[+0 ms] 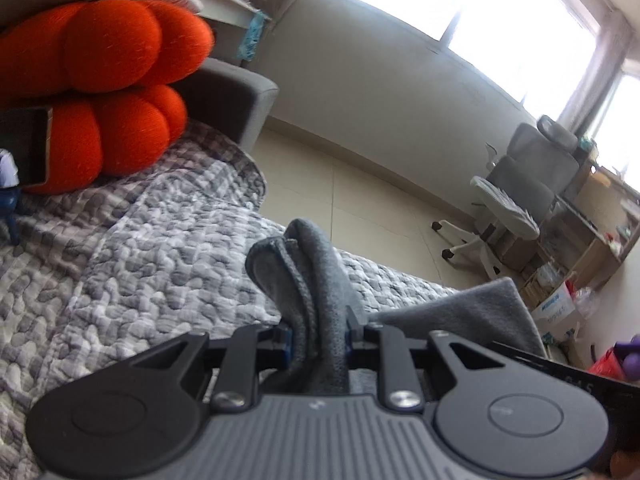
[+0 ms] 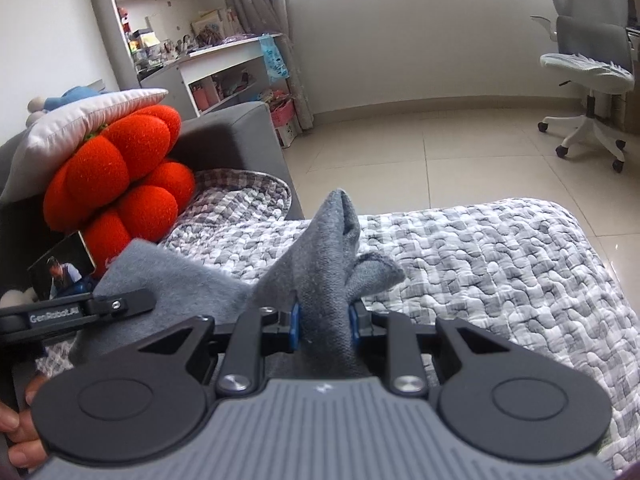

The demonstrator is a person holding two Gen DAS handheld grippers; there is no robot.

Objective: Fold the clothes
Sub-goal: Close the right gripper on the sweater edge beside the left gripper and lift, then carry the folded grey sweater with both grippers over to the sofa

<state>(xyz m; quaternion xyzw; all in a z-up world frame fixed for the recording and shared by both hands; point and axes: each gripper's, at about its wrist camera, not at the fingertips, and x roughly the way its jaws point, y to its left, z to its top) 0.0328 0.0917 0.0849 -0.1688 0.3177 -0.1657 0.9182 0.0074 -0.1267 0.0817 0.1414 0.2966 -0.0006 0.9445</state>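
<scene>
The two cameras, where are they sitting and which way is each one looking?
Left wrist view: sits on the left gripper, looking along its fingers over the quilted bed cover toward the window; no body part clearly shows.
Right wrist view: sits on the right gripper, facing the bookshelf and floor; a hand holding the other gripper shows at left.
Both share the grey garment clamped in each, the orange cushion and the office chair.

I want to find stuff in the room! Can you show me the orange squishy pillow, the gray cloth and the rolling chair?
orange pillow [image 2: 116, 184]: right wrist view, on a middle puff.
gray cloth [image 2: 324, 264]: right wrist view, on the bunched fold above the fingers.
rolling chair [image 2: 588, 68]: right wrist view, on its seat.
</scene>
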